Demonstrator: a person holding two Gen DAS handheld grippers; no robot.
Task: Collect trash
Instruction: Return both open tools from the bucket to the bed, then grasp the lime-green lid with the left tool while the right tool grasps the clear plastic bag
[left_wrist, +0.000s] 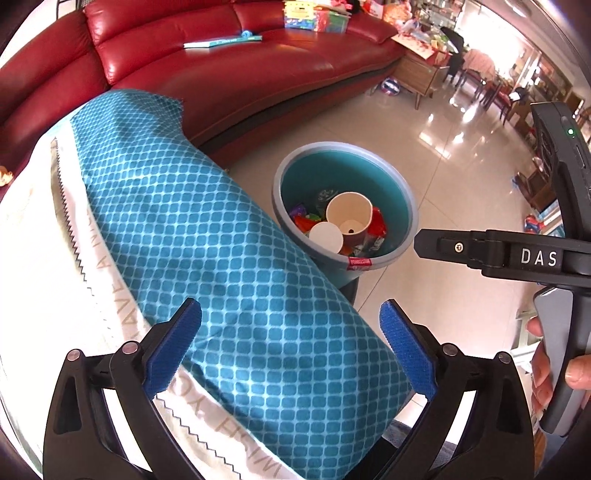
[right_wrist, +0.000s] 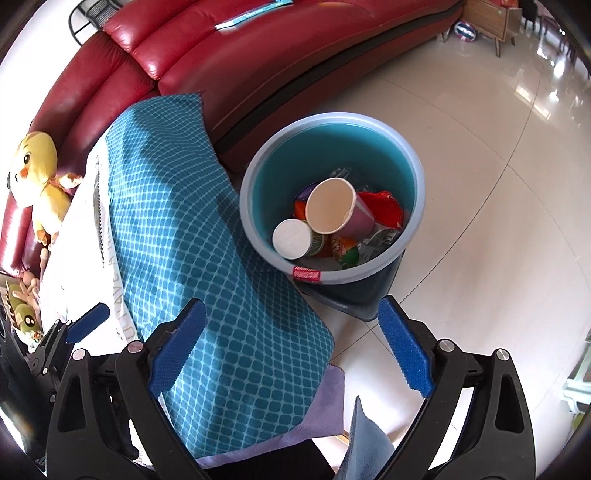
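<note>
A round bin (left_wrist: 388, 184) (right_wrist: 325, 147), grey rim and teal inside, stands on the floor beside the cloth-covered table. Inside lie a large paper cup (left_wrist: 349, 216) (right_wrist: 328, 206), a small white-lidded cup (left_wrist: 325, 236) (right_wrist: 291, 238) and red wrappers (left_wrist: 377, 221) (right_wrist: 382, 206). My left gripper (left_wrist: 291, 310) hangs open and empty over the teal cloth, short of the bin. My right gripper (right_wrist: 291, 306) is open and empty too, above the table's edge with the bin just ahead. In the left wrist view, one right finger (left_wrist: 443, 247) reaches in beside the bin's rim.
A teal chequered cloth (left_wrist: 221, 240) (right_wrist: 177, 221) covers the table, with a purple cloth (right_wrist: 325, 402) under its corner. A red leather sofa (left_wrist: 221, 74) (right_wrist: 221, 55) curves behind. A yellow plush toy (right_wrist: 37, 173) sits at the left. Glossy tiled floor (right_wrist: 498, 221) spreads to the right.
</note>
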